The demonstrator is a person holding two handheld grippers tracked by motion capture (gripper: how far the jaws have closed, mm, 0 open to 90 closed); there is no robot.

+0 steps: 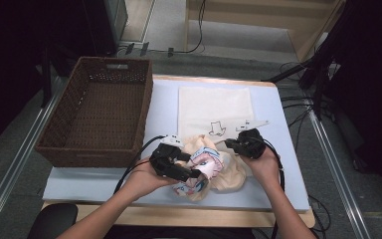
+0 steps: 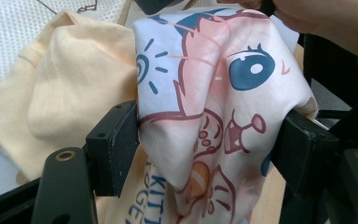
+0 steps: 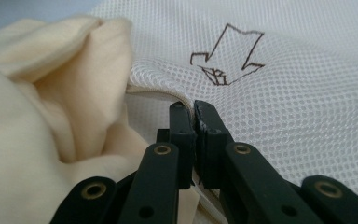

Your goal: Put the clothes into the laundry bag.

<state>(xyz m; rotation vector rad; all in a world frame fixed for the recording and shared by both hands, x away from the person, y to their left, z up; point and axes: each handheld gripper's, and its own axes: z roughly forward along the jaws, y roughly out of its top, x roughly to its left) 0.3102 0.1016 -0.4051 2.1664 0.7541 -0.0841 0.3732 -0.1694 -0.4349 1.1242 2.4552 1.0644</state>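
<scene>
Currently left gripper (image 2: 205,140) clamps bunched printed garment (image 2: 214,93) near front edge of desk (image 1: 278,194). Right gripper (image 3: 193,116), jaws pressed together, pinches rim of mesh bag (image 3: 284,93). Recommended: lift rim, hold mouth wide, feed garment in without snagging.

Bare table (image 1: 94,181) lies open left of the shirt (image 1: 214,169); the basket (image 1: 99,114) walls off the far left.

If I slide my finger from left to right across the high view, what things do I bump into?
Brown wicker basket → left gripper holding the cream cartoon shirt → right gripper pinching the white mesh bag.
</scene>
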